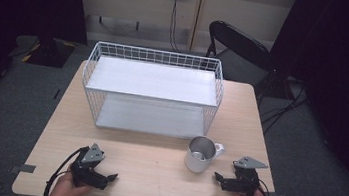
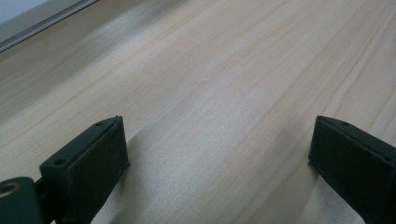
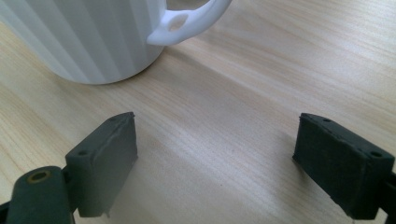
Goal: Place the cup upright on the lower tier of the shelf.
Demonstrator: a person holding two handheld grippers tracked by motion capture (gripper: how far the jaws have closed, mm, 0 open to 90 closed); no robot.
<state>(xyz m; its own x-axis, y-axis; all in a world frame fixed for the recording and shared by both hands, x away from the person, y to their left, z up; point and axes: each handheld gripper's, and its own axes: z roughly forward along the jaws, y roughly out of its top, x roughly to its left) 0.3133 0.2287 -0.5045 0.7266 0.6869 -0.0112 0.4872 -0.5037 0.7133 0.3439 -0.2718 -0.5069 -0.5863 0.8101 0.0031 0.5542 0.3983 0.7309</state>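
Resting near the mug (image 1: 200, 155), right tongs (image 1: 217, 177) agape, seemingly empty.

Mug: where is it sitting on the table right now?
In the high view the mug stands upright on the table's right half, just in front of the wire rack and close to the right gripper.

We hold our right tool (image 3: 215, 154) low over the wooden worktop (image 3: 261, 74). Its two black jaws stand wide apart with only bare wood between them. A white ribbed mug (image 3: 88, 37) stands just ahead, its handle (image 3: 191, 21) pointing right.
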